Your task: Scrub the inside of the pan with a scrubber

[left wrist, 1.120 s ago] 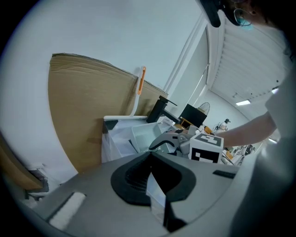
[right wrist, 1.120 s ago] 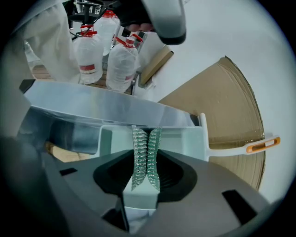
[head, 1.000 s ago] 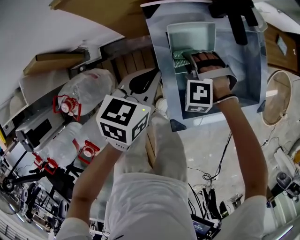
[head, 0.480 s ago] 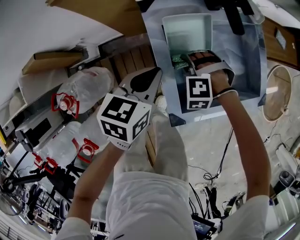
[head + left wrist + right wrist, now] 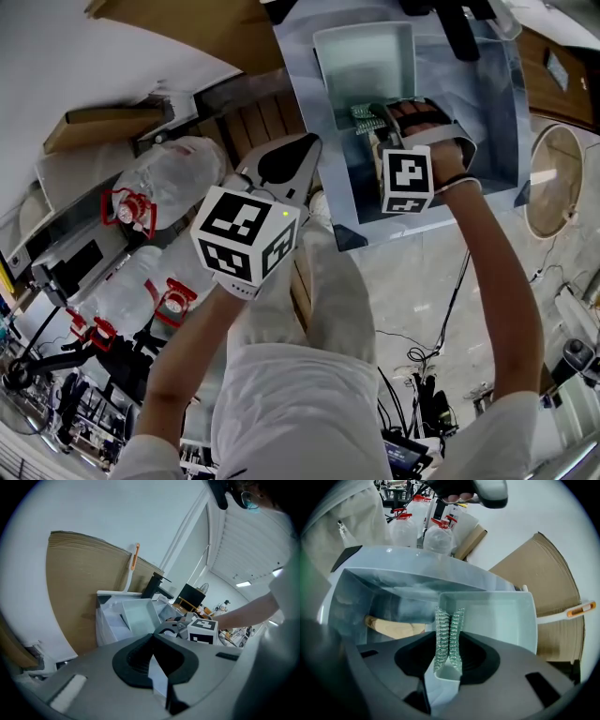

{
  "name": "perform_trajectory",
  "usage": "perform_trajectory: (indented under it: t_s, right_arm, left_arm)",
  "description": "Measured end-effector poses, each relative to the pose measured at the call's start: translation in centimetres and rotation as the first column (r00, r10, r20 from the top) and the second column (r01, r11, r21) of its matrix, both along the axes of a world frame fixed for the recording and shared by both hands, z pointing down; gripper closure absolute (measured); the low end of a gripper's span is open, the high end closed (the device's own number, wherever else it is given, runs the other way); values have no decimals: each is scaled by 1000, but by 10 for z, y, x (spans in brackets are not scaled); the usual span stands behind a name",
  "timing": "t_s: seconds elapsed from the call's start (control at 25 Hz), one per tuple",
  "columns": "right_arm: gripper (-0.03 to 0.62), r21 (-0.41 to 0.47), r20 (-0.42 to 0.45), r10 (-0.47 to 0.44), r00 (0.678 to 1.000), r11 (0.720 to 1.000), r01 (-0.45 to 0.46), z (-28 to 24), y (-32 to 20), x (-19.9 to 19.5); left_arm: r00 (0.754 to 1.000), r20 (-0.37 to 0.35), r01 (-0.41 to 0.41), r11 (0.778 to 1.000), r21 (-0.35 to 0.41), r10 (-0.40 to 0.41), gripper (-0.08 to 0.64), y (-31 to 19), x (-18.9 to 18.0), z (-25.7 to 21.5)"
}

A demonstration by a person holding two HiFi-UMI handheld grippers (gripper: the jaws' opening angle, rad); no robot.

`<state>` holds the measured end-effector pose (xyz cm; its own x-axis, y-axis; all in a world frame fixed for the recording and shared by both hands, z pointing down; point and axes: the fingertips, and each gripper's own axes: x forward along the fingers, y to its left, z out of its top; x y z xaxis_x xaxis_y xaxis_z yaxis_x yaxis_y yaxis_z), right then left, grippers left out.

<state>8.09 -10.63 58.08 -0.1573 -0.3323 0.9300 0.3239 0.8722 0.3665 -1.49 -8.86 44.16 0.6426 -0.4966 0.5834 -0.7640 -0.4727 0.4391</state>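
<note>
near pale rectangular pan [image 5: 501,616], crinkly mesh scrubber [image 5: 449,625]

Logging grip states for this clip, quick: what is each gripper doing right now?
Left gripper: closed, nothing held.
Right gripper: closed on the scrubber.

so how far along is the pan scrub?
Done: scrubber clamped in the right gripper, at the near rim of the pan. In hand: reaching the inside; contact unclear. To do: nothing shows coverage, so likely most of the scrubbing. Left gripper shut, empty, aside.
</note>
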Motion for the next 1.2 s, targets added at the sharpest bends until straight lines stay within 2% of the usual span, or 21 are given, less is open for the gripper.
perform_trajectory:
  t_s: [0.24,0.64,1.2]
  right_arm:
    - [460,8,-16,8,1000,1000,-8,0,-5,18]
    - [459,40,-29,-7,1000,999,8,-3,-10,18]
    - [459,153,37,31,999,988,-36,-36,-66,-4]
  left_arm:
    - [1000,-5,-9,1000,-5,9,555,5,5,2]
    - [1000,-8,-22,1000,-4,22,555,6,9,0]
    - [1000,-18,-18,1000,-4,18,555,0,8,-1]
